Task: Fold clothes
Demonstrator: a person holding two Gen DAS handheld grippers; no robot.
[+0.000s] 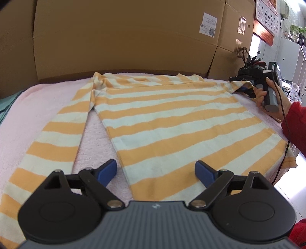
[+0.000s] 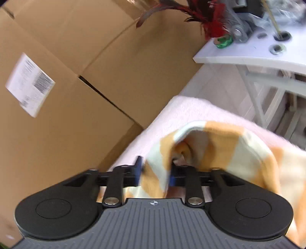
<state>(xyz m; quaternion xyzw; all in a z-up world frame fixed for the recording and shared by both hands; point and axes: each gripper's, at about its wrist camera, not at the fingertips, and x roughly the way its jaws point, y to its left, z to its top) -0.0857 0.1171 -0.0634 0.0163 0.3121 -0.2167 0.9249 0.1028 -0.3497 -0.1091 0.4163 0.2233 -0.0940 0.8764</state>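
Observation:
An orange and white striped long-sleeved shirt [image 1: 168, 118] lies flat on a pink towel [image 1: 95, 138]. Its left sleeve [image 1: 57, 130] runs down the near left. My left gripper [image 1: 155, 172] hovers open over the near hem, with nothing between its blue pads [image 1: 107, 172]. At the far right a hand [image 1: 262, 95] holds my right gripper [image 1: 246, 89] against the shirt's far right corner. In the right wrist view, a bunched fold of the shirt [image 2: 220, 149] fills the gap of the right gripper [image 2: 155, 172] and drapes over its right finger.
Large cardboard boxes [image 1: 124, 38] wall off the far side, close to the towel's edge [image 2: 183, 111]. A white table [image 2: 248, 55] with small parts and a red feathery plant [image 2: 206, 13] stands to the right. A red sleeve [image 1: 294, 122] and a black cable [image 1: 285, 138] cross the right edge.

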